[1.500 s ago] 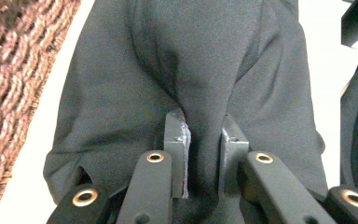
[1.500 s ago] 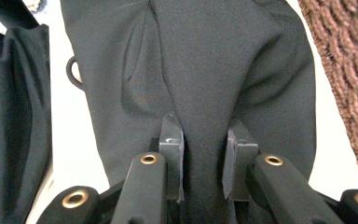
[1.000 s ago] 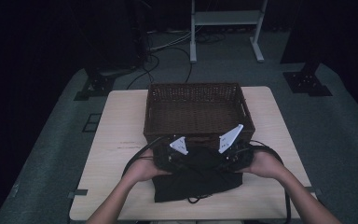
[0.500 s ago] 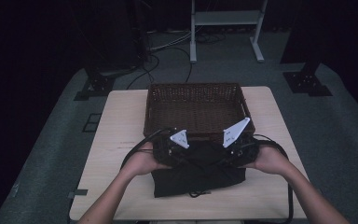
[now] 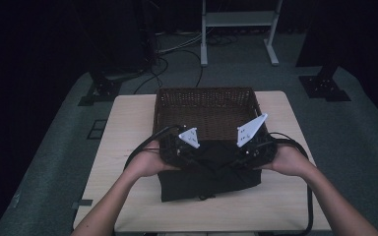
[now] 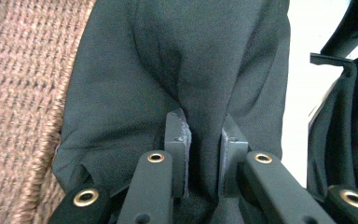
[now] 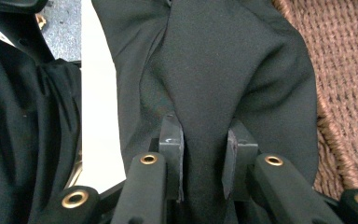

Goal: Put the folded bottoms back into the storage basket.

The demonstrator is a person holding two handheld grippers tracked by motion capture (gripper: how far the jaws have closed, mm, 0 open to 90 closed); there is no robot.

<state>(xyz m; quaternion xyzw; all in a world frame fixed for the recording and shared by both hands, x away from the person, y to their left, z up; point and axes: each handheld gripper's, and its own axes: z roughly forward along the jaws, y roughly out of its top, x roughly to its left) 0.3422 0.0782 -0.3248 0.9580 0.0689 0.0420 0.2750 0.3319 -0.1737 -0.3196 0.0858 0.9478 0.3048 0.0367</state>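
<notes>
A folded black garment (image 5: 209,169) hangs between my two grippers above the table's near half, its lower part draping down to the tabletop. My left gripper (image 5: 187,150) is shut on its left edge; in the left gripper view the pads (image 6: 177,140) pinch a thick fold of the black cloth (image 6: 186,70). My right gripper (image 5: 248,147) is shut on the right edge, and the right gripper view has the cloth (image 7: 223,70) bunched between its pads (image 7: 170,140). A brown wicker basket (image 5: 204,103) stands just beyond the garment.
The basket's woven wall (image 6: 18,84) lies close beside the held cloth, also seen as wicker (image 7: 349,70) in the right gripper view. The light wooden table (image 5: 128,128) sits on grey floor, with black stands (image 5: 101,88) and a white frame (image 5: 236,29) behind.
Both hands have risen with the garment, lifting its top edge up level with the basket's near rim. More of the cloth now hangs free below the grippers.
</notes>
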